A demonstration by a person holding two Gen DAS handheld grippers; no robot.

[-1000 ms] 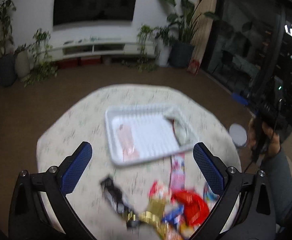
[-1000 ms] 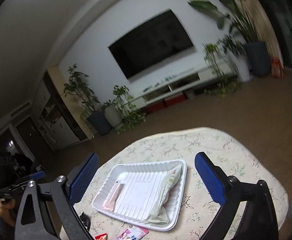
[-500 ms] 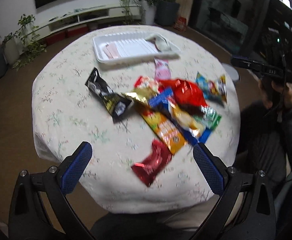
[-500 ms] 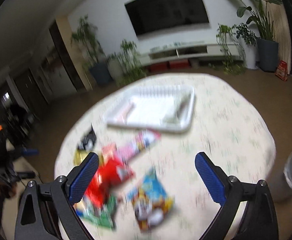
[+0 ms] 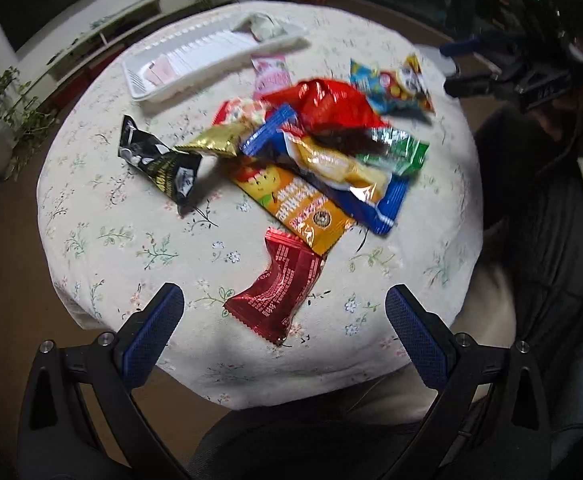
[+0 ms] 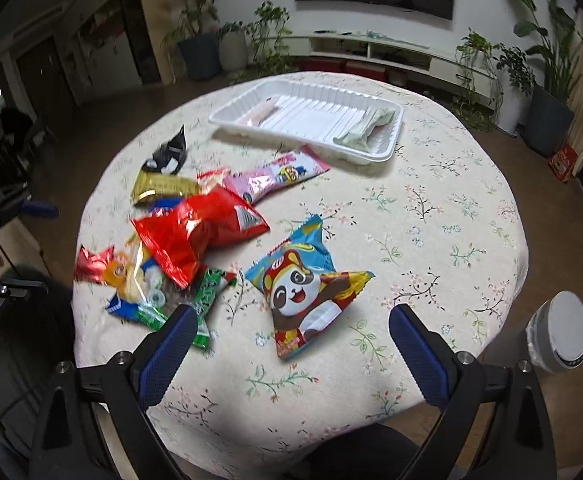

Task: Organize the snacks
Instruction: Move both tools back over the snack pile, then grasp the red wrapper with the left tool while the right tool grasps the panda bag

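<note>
**Loose heap, crowded pick**

Both grippers, left (image 5: 281,316) and right (image 6: 289,330), hover spread wide and empty over the tabletop (image 6: 431,208). The snacks (image 5: 315,140) overlap in a pile near the white tray (image 6: 311,114). Closing into that heap risks catching two slippery wrappers and dragging neighbours off the edge.

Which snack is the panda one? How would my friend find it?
Find the round flowered table, then the white tray at its far side. Nearer than the tray, right of the heap, lies the panda packet alone, blue with a cartoon panda face.
</note>
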